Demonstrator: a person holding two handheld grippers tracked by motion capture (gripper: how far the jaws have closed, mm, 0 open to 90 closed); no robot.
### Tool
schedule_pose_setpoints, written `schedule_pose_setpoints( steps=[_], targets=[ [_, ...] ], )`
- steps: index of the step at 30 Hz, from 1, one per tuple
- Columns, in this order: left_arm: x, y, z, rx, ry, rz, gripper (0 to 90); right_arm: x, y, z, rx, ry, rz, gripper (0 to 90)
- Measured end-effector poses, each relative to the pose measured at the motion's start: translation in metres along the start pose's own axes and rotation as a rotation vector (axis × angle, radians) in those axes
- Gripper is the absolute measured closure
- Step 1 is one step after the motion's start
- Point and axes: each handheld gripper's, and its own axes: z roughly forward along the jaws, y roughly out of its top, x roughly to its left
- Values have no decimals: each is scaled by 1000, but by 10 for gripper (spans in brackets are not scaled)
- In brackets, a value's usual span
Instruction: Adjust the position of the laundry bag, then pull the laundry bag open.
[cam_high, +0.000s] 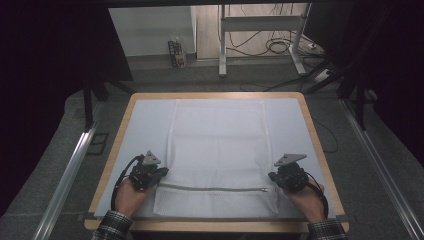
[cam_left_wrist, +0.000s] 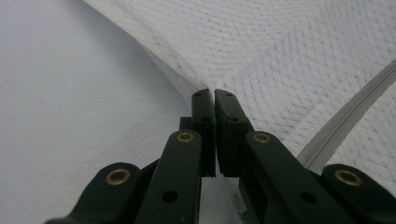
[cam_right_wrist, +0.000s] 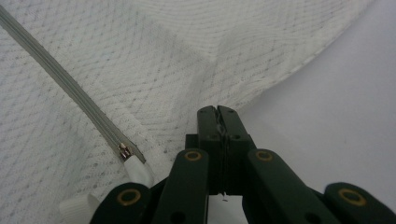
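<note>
we are working a white mesh laundry bag with a grey zipper that lies flat on the pale blue cloth-covered surface. its zipper end is nearest us and the zipper runs crosswise between our two hands.

the left gripper sits at the bag's left edge, just above the zipper. in the left gripper view its fingers are closed almost tip to tip, with the mesh edge pinched in the thin gap, so it holds the bag there. the right gripper mirrors it at the right edge. in the right gripper view its fingers are closed tight on a thin fold of mesh beside the white zipper pull.

this looks like the start of a fold or a lift of the near end. to do it well, we judge that both hands should travel together at one height, keeping the mesh lightly taut between them so the zipper line stays straight and the edges line up. thin mesh can slip from a shallow pinch, so the grip should stay firm and the pace even.

we cannot tell how much fabric lies inside either pinch, or whether one layer or both are caught, since the fingers hide it. in the high view the gripper bodies cover their own tips, and the surface's near edge is cut off at the bottom.
</note>
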Motion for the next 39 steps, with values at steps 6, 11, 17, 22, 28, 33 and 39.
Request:
schedule_pose_setpoints(
  steps=[6,11,17,22,28,33,39],
  targets=[
    [-7,-2,2,27,-10,14,866,0,-7,-5,1,-2,16,882],
    [-7,-3,4,33,-6,8,829,-1,-10,-5,7,8,22,877],
    [-5,-2,0,1,26,-15,593,0,-10,-4,-3,-10,23,711],
    [-7,-8,-5,-34,28,-30,389,1,-12,-6,-28,-13,28,529],
    [-9,-18,-12,-89,7,-53,124,3,-15,-7,-68,-6,19,275],
    [-13,-24,-16,-81,7,-45,70,4,-19,-8,-92,-7,41,159],
    [-14,-24,-13,-76,27,-12,50,4,-20,-8,-122,14,64,21]
  ],
)
